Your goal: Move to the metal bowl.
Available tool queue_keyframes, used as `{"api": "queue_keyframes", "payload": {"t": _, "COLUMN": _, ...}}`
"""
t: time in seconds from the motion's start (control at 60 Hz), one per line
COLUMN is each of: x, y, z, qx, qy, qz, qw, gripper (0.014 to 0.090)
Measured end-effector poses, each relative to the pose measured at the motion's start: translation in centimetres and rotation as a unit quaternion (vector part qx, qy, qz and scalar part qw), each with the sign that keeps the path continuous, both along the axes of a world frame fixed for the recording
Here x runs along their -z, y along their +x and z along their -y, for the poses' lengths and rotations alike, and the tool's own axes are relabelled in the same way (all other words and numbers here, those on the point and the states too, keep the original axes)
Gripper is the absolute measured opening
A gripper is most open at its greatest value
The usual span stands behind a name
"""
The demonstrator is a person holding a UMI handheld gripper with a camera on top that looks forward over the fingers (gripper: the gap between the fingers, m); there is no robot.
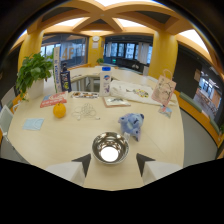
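A shiny metal bowl (110, 147) stands upright on the pale round table (45, 142), just ahead of my gripper (113, 164) and in line with the gap between the fingers. The two dark fingertips (83, 163) sit to either side of the bowl's near rim, apart from it. The gripper is open and holds nothing.
A blue plush toy (131, 124) lies just right of the bowl. Farther on are a coiled white cord (86, 112), an orange (60, 110), a light blue face mask (33, 124), a potted plant (33, 73), a bottle (105, 80), papers and a paper bag (163, 91).
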State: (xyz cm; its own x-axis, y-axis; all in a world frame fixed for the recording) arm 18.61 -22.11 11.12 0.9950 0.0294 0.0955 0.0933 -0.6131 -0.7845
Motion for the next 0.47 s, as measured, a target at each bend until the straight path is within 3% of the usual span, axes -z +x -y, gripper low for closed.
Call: {"api": "queue_keyframes", "payload": {"t": 0.467, "x": 0.3, "y": -0.48, "z": -1.09, "qx": -0.005, "qy": -0.004, "qz": -0.006, "qw": 1.0, "gripper": 0.086}}
